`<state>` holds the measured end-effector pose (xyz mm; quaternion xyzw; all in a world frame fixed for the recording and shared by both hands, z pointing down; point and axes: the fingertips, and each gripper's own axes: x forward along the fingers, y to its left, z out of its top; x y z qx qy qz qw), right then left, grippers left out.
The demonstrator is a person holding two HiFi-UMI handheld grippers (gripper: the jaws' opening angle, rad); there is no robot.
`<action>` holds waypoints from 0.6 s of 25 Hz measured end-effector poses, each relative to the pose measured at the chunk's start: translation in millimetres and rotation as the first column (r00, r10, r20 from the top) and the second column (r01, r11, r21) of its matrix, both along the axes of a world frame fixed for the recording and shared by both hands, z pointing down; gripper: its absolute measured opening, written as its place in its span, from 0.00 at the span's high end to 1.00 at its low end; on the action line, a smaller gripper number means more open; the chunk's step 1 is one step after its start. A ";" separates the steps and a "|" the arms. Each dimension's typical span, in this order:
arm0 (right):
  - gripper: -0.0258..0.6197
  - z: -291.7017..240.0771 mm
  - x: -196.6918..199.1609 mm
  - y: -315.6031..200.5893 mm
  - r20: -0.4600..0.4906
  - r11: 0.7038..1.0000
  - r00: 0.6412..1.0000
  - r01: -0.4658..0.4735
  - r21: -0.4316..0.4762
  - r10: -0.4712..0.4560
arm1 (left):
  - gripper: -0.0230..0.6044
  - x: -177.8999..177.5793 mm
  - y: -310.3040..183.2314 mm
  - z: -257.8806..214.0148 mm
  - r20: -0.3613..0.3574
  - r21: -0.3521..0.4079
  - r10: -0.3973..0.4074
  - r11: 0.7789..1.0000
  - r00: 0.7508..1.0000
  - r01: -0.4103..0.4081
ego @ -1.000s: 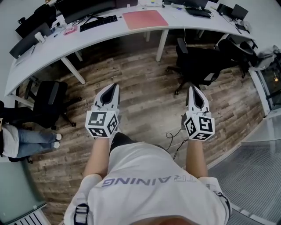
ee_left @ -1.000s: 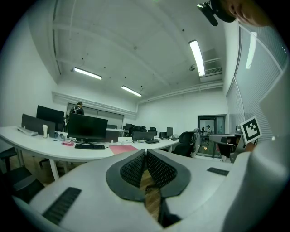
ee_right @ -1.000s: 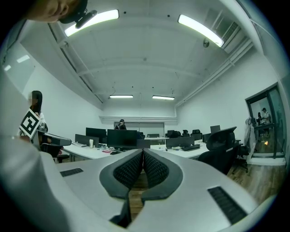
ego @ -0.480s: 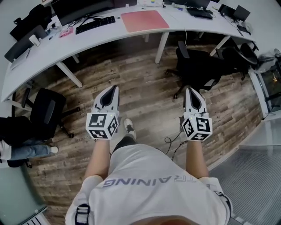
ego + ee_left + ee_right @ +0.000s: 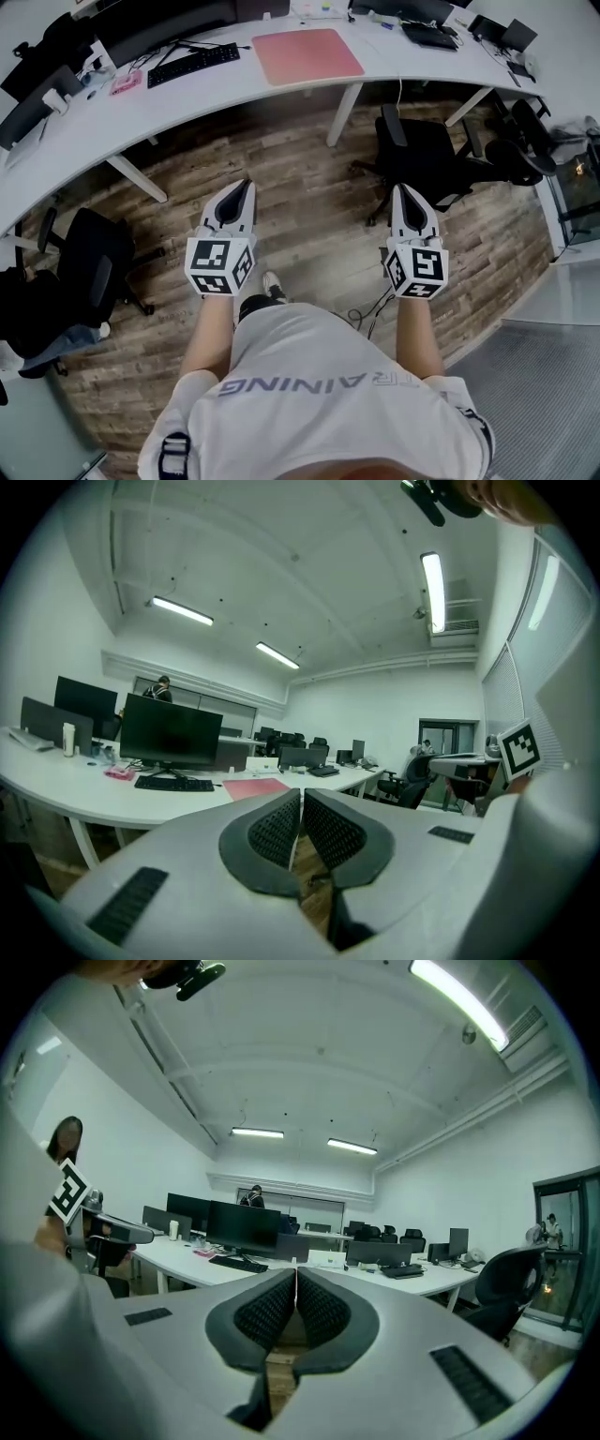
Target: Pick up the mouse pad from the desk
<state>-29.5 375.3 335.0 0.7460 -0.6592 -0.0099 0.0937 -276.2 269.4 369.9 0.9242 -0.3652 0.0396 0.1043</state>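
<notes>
1. The wood-plank floor (image 5: 309, 206) spreads out on the near side of the desk, and the person stands on it.
2. The long white curved desk (image 5: 216, 86) runs across the far side of the room. Everything below is placed against it.
3. The person in the white shirt (image 5: 319, 394) stands well back from the desk's front edge, facing it, with both arms held out level.
4. A black office chair (image 5: 417, 150) sits just in front of the desk, towards its right half. Another black chair (image 5: 94, 267) stands near its left end.
5. A dark monitor (image 5: 170, 733) stands at the back of the desk, left of its middle.
6. The mouse pad (image 5: 307, 54) is a pink rectangle lying flat on the desk top near the front edge, about mid-span. Nothing touches it.
7. A black keyboard (image 5: 194, 64) lies on the desk just left of the mouse pad, in front of the monitor.
8. The left gripper (image 5: 247, 186) points at the desk from well short of it. Its jaws are clenched together with nothing between them, as its own view confirms.
9. The right gripper (image 5: 402, 189) is held alongside it, equally far from the desk, its jaws pressed together and empty.
10. A small pink object (image 5: 125, 84) rests on the desk left of the keyboard.
</notes>
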 end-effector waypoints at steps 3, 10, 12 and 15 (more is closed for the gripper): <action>0.92 1.0 0.8 -33.4 -0.010 1.000 1.000 -0.015 -0.001 0.015 | 0.90 1.3 -36.0 4.5 -0.011 -0.016 0.016 1.000 1.000 -0.017; 0.92 10.0 16.3 -93.4 -0.023 0.998 0.998 -0.055 -0.024 0.055 | 0.90 4.2 -99.3 0.0 -0.028 0.008 0.027 1.000 0.999 -0.027; 0.92 12.5 24.5 -108.3 -0.004 0.997 0.998 -0.065 -0.029 0.065 | 0.90 2.1 -111.0 6.2 -0.023 -0.002 0.024 1.000 0.999 -0.024; 0.92 14.0 31.4 -132.0 0.003 0.998 0.998 -0.059 -0.032 0.059 | 0.90 -1.2 -132.5 19.6 0.000 -0.029 -0.003 1.000 1.000 0.003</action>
